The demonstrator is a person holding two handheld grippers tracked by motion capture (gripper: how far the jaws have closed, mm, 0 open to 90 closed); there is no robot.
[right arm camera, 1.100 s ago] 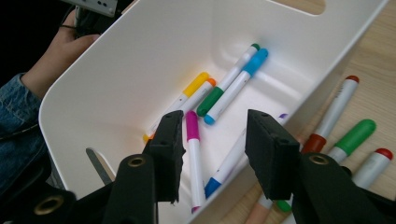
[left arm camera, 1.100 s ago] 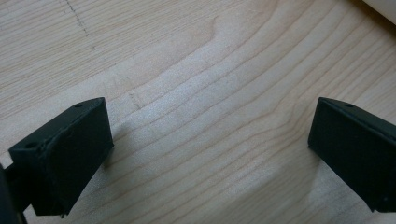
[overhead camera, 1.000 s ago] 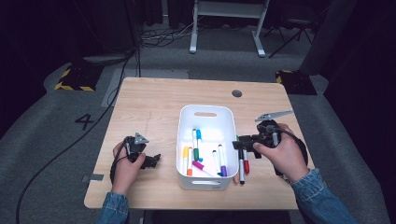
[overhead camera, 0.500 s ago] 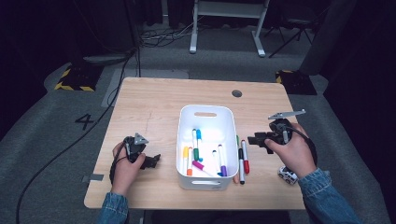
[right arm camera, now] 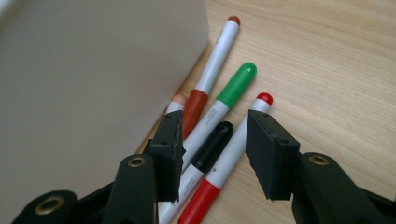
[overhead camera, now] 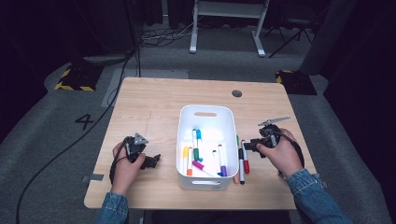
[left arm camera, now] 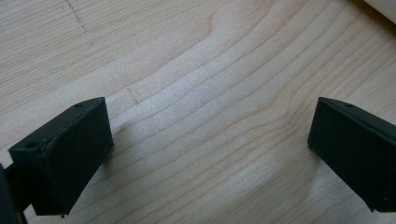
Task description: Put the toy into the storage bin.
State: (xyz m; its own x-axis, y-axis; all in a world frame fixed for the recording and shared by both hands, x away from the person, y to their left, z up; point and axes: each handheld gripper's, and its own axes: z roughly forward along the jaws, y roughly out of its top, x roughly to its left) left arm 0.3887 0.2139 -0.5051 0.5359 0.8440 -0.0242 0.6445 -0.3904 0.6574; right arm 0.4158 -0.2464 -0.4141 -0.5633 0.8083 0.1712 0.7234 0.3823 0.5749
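A white bin (overhead camera: pixel 205 112) in the middle of the wooden table holds several coloured markers. Three more markers lie on the wood along its right wall (overhead camera: pixel 241 161). My right gripper (overhead camera: pixel 251 143) hangs low over them with its jaws half open. In the right gripper view (right arm camera: pixel 215 154) the jaws straddle a black-capped marker (right arm camera: pixel 212 144) and a red-capped marker (right arm camera: pixel 254 119), and the pads press on neither. A green-capped marker (right arm camera: pixel 236 86) and an orange-capped one (right arm camera: pixel 210 70) lie beside them. My left gripper (overhead camera: pixel 152 162) rests open left of the bin, over bare wood (left arm camera: pixel 210 154).
The bin's wall (right arm camera: pixel 93 70) stands close to the left jaw in the right gripper view. A round cable hole (overhead camera: pixel 236 93) sits in the table behind the bin. Bare wood lies right of the loose markers and behind the bin.
The right hand has sunk toward the loose markers beside the bin, with its jaws at the same width. The left hand has not moved.
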